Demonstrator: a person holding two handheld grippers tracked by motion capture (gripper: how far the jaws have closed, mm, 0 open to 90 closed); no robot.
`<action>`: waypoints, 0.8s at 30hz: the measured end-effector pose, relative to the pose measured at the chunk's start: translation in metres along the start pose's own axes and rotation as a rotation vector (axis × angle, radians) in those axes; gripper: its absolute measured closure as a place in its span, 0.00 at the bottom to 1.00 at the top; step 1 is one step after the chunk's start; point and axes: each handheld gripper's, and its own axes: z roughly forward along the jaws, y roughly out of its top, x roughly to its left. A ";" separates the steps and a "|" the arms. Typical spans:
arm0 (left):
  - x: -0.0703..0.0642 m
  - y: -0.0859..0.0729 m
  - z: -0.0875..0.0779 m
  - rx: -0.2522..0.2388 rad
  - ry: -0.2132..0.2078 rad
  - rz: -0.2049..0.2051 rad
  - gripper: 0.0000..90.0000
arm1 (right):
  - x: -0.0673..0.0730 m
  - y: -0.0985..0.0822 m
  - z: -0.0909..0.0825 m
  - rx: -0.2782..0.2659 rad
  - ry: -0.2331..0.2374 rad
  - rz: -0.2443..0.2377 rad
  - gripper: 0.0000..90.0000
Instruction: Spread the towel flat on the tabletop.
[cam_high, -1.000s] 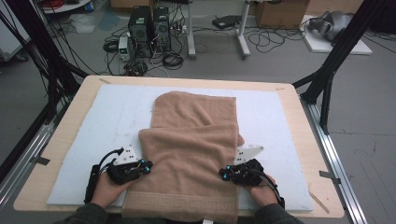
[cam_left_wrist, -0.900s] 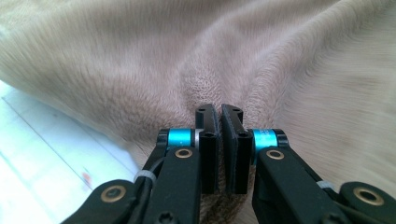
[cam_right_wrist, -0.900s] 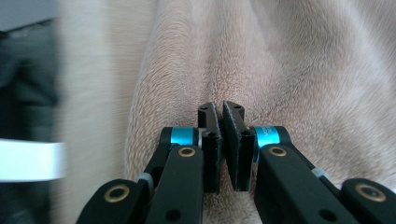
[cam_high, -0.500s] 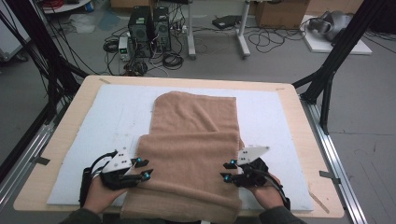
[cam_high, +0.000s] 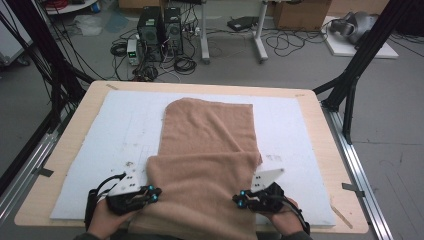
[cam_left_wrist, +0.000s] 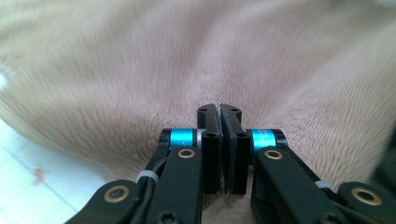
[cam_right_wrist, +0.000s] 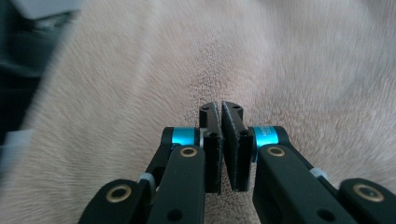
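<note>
A tan towel (cam_high: 210, 130) lies lengthwise on a white mat (cam_high: 100, 130), its near part doubled over in a raised fold. My left gripper (cam_high: 152, 192) sits at the fold's near left side and my right gripper (cam_high: 239, 199) at its near right side. In the left gripper view the jaws (cam_left_wrist: 218, 109) have just been closing and are pinched on the towel (cam_left_wrist: 187, 56), with creases fanning out from the tips. In the right gripper view the jaws (cam_right_wrist: 219, 108) have likewise just been closing and hold the towel (cam_right_wrist: 233, 56).
The mat covers most of a wooden table (cam_high: 310, 100). Black frame legs (cam_high: 350, 85) stand at its right and left corners. Computers and cables (cam_high: 160, 30) sit on the floor beyond the far edge.
Both grippers opened, shifted towards the near edge and shut again on the towel. The folded layer's far edge has slid towards the person.
</note>
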 end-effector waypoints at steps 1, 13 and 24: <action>-0.002 0.002 -0.004 -0.005 0.010 0.007 0.89 | 0.004 0.001 -0.005 -0.016 -0.006 -0.006 0.85; 0.040 0.004 0.040 0.122 0.116 -0.030 0.78 | -0.045 -0.005 0.016 0.048 -0.122 0.053 0.79; -0.002 -0.013 0.006 0.092 0.004 -0.008 0.95 | -0.019 -0.007 0.000 0.008 -0.008 0.019 0.87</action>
